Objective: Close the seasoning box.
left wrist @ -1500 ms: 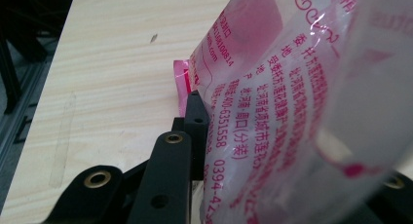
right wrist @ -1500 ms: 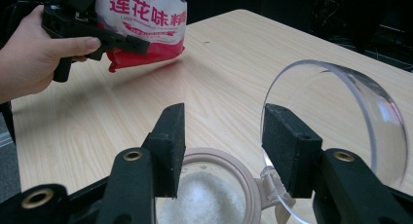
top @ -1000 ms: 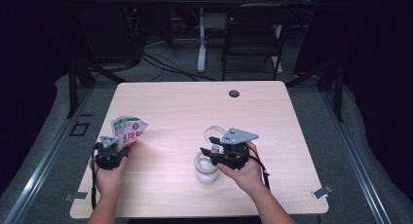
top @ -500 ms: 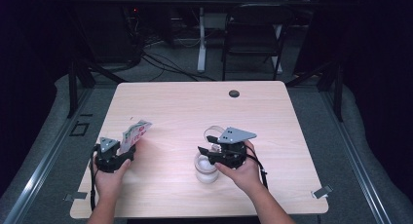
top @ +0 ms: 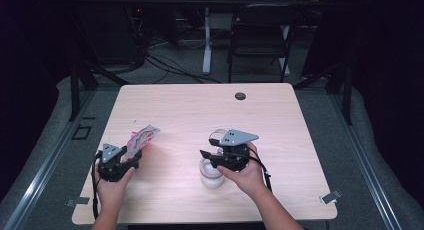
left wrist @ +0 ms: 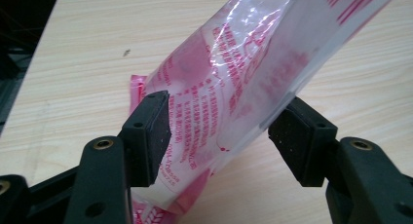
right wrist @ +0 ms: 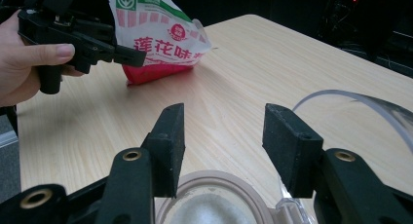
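Pink bag's (right wrist: 156, 39) printed front faces right gripper (right wrist: 221, 136).

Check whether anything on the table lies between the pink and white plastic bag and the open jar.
Nothing visible does. Bare wooden tabletop separates the pink and white printed plastic bag, between the left gripper's open jaws, from the open clear jar of white powder below the open right gripper.

Pink bag (left wrist: 234, 87) cut off by our left gripper view's top edge, jar (right wrist: 214, 199) cropped below, its contents unclear to us.
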### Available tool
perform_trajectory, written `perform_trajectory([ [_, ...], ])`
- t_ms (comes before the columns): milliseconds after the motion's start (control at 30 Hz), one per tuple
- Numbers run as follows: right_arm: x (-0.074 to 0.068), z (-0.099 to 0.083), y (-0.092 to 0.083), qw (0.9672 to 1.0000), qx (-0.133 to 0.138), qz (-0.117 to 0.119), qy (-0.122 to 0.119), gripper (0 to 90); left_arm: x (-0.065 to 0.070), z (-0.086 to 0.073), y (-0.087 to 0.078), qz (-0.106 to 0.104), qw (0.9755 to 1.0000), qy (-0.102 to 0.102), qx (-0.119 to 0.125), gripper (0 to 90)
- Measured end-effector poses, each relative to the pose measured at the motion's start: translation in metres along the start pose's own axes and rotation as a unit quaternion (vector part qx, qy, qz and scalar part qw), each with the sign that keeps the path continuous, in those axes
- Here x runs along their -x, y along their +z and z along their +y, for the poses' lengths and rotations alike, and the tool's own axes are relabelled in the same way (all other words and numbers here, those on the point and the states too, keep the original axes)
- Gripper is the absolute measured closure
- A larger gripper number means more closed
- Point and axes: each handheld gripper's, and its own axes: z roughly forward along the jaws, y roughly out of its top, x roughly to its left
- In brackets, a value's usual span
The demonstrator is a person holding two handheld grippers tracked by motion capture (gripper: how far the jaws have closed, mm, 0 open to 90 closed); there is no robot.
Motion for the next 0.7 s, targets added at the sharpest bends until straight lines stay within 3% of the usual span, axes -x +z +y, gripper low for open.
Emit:
perform_trajectory([
  [200,-0.001,0.003,0.0,1.0,-0.002,-0.001,-0.002,51.9,0.007,0.002,-0.003,-0.028,0.9996,0.007,-0.003,44.9],
  [400,-0.002,0.004,-0.003,0.9999,-0.007,-0.006,-0.006,55.7,0.017,0.006,-0.005,-0.039,0.9988,0.029,-0.006,49.4],
  [500,-0.002,0.004,-0.005,0.9998,-0.009,-0.011,-0.01,56.0,0.021,0.008,-0.005,-0.046,0.9986,0.028,-0.004,49.5],
  [700,-0.002,0.004,-0.009,1.0,0.002,-0.005,-0.005,52.0,0.027,0.013,-0.008,-0.05,0.9978,0.044,0.0,48.6],
])
